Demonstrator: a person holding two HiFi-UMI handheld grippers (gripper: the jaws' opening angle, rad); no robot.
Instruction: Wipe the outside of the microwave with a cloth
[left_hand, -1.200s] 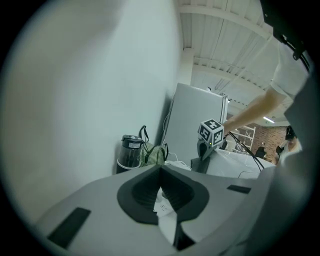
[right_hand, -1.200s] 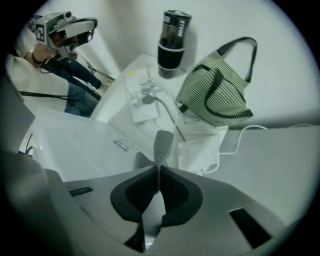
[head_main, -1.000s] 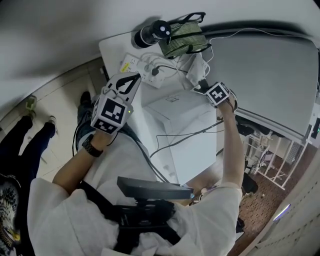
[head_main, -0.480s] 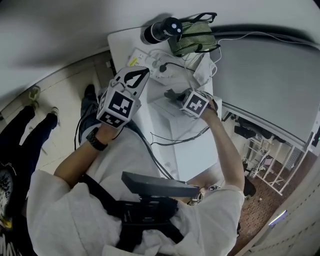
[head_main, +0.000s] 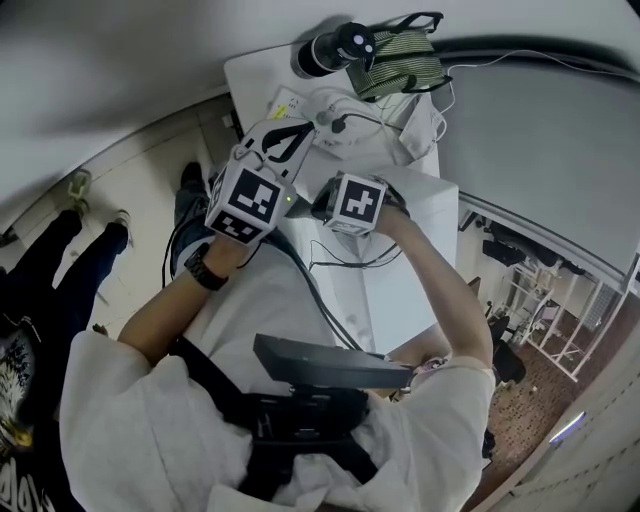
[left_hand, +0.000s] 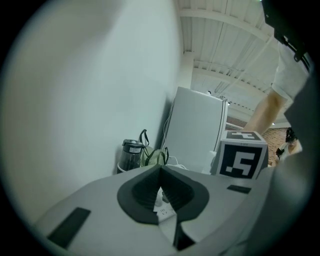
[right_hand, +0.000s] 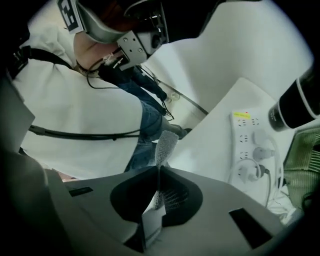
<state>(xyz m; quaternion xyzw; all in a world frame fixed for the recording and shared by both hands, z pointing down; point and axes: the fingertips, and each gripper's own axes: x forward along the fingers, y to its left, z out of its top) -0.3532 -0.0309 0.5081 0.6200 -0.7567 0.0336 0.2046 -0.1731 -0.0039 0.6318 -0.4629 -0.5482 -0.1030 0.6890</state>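
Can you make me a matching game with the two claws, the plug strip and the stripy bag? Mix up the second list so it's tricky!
Things:
1. left claw
2. right claw
3. power strip
4. striped bag

Place, colour or state:
A. shut on a mesh cloth
B. green, right beside the black bottle
C. shut, with nothing in it
D. white, with plugs pushed into it

Right pairs: 1-C, 2-A, 3-D, 4-B.

White shirt (head_main: 130, 400), black chest harness (head_main: 205, 380)
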